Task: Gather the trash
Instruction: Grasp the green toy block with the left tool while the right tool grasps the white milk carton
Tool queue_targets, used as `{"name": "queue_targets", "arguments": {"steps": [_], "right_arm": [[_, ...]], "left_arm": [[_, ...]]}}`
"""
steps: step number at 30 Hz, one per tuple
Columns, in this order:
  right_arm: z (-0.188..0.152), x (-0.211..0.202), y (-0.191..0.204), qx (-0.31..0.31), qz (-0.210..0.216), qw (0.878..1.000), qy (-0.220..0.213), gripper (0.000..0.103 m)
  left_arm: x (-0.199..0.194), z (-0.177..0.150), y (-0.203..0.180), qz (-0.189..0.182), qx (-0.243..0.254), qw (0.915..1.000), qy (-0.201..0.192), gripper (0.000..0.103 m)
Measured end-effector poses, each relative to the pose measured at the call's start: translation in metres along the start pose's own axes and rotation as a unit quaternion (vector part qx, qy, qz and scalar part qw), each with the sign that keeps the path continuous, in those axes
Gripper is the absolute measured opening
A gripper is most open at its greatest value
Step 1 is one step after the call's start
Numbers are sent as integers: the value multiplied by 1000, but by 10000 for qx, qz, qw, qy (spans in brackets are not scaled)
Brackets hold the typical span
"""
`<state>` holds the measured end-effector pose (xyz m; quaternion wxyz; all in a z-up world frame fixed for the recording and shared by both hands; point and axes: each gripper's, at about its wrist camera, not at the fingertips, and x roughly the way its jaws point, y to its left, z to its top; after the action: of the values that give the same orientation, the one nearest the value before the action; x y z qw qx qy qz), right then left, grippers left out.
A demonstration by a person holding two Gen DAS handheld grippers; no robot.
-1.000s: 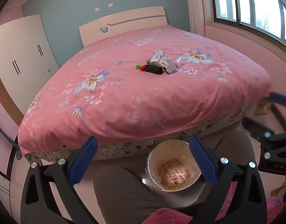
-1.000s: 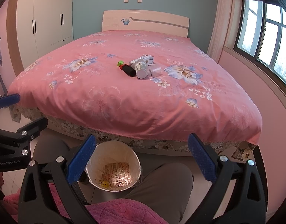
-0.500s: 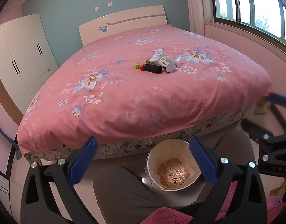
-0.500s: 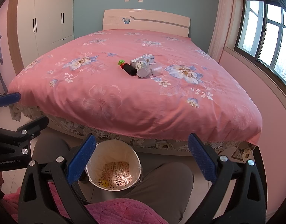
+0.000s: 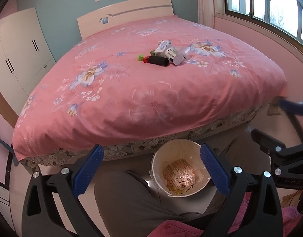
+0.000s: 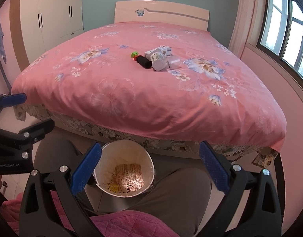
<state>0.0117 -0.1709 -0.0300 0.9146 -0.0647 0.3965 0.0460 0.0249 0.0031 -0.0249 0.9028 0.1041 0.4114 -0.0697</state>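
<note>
A: Trash (image 5: 167, 54) lies bunched near the middle of the bed (image 5: 151, 102), well apart from its foot edge: a white cup on its side (image 6: 158, 62), a small carton (image 5: 162, 46), a black roll (image 5: 158, 60) and 2 little blocks, 1 green (image 5: 140, 57), 1 red (image 5: 145, 59).

B: What has changed in the last second?

A: Little. Both cameras have crept closer to the bed, so the pile sits slightly nearer in view. Nothing on the cover has moved.

B: And the grippers?

A: Left gripper (image 5: 151, 169) and right gripper (image 6: 150, 167) both gape wide, holding nothing, hovering over the bin (image 5: 157, 158) on the floor at the foot edge, between the person's knees.

B: Meaning?

A: 1 wrapper (image 6: 129, 174) already lies in the bin. By my reading, a reach toward the pile is only starting, and it looks a long stretch.
</note>
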Motion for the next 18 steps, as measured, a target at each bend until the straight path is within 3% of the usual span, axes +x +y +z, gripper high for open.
{"name": "queue_targets", "arguments": {"steps": [12, 18], "right_arm": [[72, 32, -40, 33, -163, 9996, -212, 96], [109, 55, -59, 34, -261, 9993, -253, 96]], "left_arm": [[49, 77, 12, -404, -313, 9986, 138, 99], [82, 123, 21, -315, -435, 9984, 194, 99]]}}
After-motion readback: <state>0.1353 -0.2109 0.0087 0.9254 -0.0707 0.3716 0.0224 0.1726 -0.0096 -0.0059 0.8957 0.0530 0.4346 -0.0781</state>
